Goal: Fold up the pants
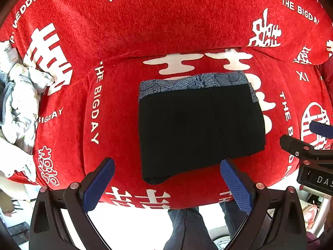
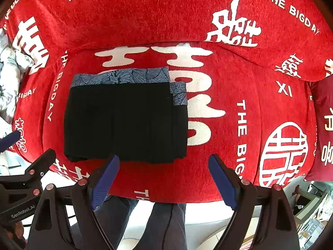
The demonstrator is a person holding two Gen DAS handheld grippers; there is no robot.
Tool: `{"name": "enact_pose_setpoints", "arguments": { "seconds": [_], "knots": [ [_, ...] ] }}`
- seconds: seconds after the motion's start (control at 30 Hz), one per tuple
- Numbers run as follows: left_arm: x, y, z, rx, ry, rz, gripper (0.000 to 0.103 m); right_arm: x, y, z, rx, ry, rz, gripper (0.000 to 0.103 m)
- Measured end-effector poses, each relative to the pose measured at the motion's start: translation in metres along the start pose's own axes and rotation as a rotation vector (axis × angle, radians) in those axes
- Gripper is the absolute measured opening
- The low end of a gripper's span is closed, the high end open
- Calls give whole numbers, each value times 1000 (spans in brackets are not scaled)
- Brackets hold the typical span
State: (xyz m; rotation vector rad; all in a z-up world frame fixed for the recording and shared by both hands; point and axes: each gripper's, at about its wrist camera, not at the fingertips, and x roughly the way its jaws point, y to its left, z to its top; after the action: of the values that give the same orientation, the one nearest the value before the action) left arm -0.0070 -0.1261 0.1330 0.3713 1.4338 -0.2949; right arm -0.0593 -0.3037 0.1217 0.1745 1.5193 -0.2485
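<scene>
Two hand-held grippers wide open, pants [image 1: 199, 125] seemingly folded, red sofa [image 1: 187, 27]

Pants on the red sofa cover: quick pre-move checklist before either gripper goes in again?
1. Pants folded into a compact rectangle: ok.
2. Patterned waistband edges aligned: not ok, a strip sticks out at the right.
3. Left gripper open and empty: ok.
4. Right gripper open and empty: ok.
5. Both grippers clear of the cloth: ok.
6. Sofa cover flat under the pants: cannot tell.
</scene>
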Motion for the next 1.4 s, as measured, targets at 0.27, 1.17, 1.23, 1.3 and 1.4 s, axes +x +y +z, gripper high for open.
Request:
{"name": "enact_pose_setpoints", "arguments": {
  "seconds": [0.27, 1.17, 1.23, 1.3, 1.4],
  "knots": [
    [1, 1, 1, -13, 1, -2, 101, 2, 1, 2, -7, 11, 0, 90],
    [3, -2, 0, -29, -2, 17, 101, 6, -2, 4, -9, 21, 2, 89],
    [3, -2, -1, -30, 0, 12, 101, 6, -2, 2, -5, 19, 5, 89],
    [4, -2, -1, -28, 2, 3, 101, 6, -2, 3, -8, 20, 4, 89],
    [4, -3, -1, -27, 4, -8, 101, 6, -3, 3, -5, 18, 7, 89]
  ]
}}
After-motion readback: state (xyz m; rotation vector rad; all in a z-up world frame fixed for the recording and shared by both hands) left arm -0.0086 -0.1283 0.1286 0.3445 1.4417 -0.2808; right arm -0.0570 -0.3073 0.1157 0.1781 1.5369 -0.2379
